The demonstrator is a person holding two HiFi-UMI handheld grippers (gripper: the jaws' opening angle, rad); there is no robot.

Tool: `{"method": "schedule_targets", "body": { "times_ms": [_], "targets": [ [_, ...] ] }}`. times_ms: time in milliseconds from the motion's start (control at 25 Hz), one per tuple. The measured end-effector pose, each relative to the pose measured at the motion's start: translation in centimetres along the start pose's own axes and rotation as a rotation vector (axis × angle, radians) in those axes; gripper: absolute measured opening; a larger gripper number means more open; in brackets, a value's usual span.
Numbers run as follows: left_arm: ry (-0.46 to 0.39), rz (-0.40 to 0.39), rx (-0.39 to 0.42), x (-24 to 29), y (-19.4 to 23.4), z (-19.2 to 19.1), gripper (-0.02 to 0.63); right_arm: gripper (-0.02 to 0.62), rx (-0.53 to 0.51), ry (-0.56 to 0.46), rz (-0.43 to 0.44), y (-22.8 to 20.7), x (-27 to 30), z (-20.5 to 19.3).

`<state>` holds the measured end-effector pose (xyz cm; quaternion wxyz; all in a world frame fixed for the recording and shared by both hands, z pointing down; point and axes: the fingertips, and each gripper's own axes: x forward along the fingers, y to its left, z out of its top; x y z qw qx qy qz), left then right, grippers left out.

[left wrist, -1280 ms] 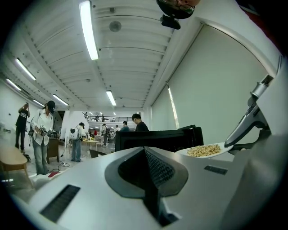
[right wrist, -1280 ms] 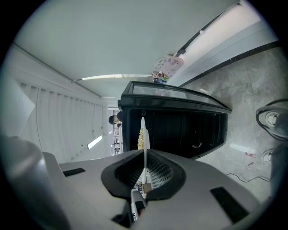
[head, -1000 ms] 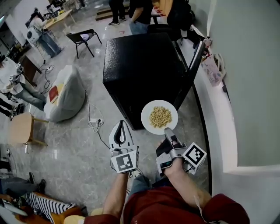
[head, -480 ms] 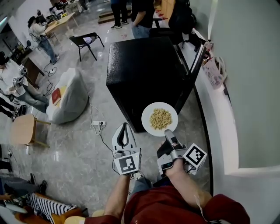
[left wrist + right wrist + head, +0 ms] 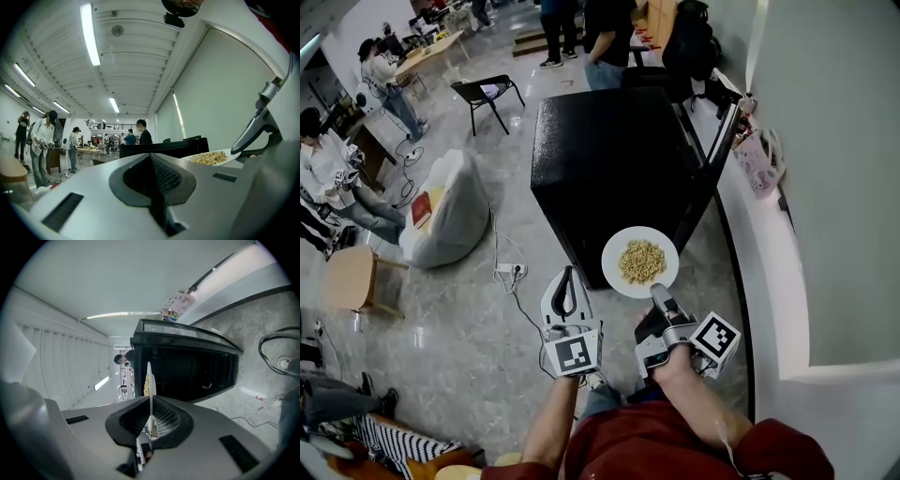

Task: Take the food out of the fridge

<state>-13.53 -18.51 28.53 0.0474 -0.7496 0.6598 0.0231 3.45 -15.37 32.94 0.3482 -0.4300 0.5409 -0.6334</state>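
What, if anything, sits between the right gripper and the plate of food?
Nothing: the right gripper is shut on the near rim of the plate, holding it in front of the black fridge.

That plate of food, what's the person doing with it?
A person stands holding a gripper in each hand. The right gripper is pinching the rim of a white plate with yellowish food on it, holding it level in the air in front of the black fridge. The left gripper is shut, holds nothing and is raised beside the plate.
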Motion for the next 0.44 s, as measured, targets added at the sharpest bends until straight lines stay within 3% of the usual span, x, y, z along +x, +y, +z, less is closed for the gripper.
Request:
{"method": "schedule_targets", "body": {
  "times_ms": [120, 440],
  "targets": [
    [-0.027, 0.012, -0.037, 0.10, -0.03, -0.03, 0.012, 0.034, -0.002, 0.003, -0.001, -0.05, 0.02, -0.02],
    [-0.022, 0.018, -0.038, 0.12, -0.10, -0.73, 0.012, 0.034, 0.002, 0.012, -0.006, -0.79, 0.22, 0.00]
  ]
}}
